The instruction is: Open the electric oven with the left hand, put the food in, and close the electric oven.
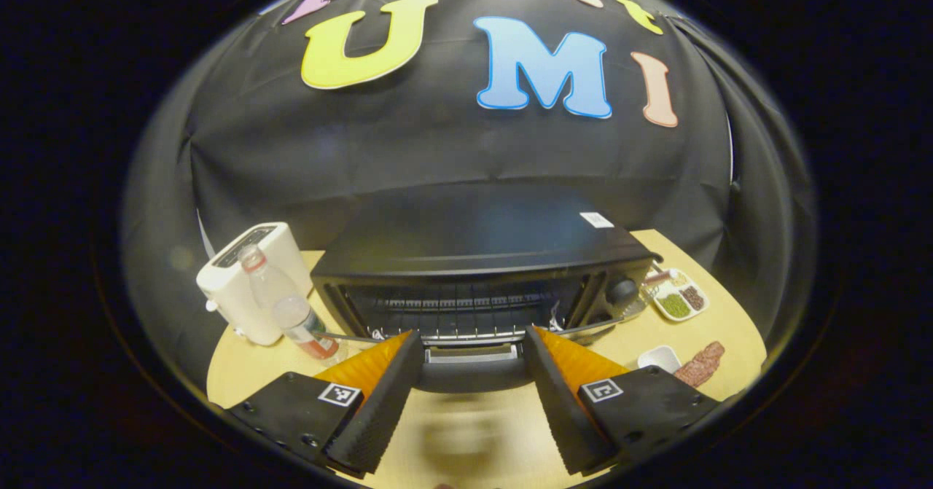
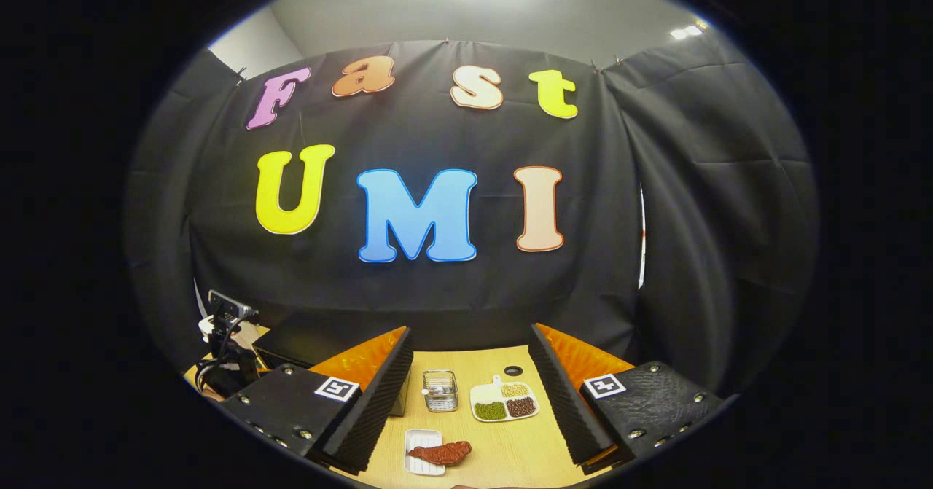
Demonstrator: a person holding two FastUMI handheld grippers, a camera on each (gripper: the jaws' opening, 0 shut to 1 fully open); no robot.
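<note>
The black electric oven (image 1: 481, 237) stands straight ahead in the left gripper view. Its door (image 1: 474, 378) hangs down toward me, and the wire rack inside (image 1: 455, 307) shows. The door's handle (image 1: 472, 354) lies between the fingers of my left gripper (image 1: 472, 337), which is open and wider than the handle. The food, a reddish-brown piece of meat (image 2: 441, 452), rests on a small white dish (image 2: 417, 441) on the table below my right gripper (image 2: 470, 334), which is open and holds nothing. The meat (image 1: 700, 364) also lies right of the oven.
A white toaster (image 1: 251, 281) and two plastic bottles (image 1: 291, 314) stand left of the oven. A divided plate of beans (image 2: 504, 401) and a small clear container (image 2: 439, 390) sit on the wooden table (image 2: 496, 445) behind the meat. Black cloth walls close the back and sides.
</note>
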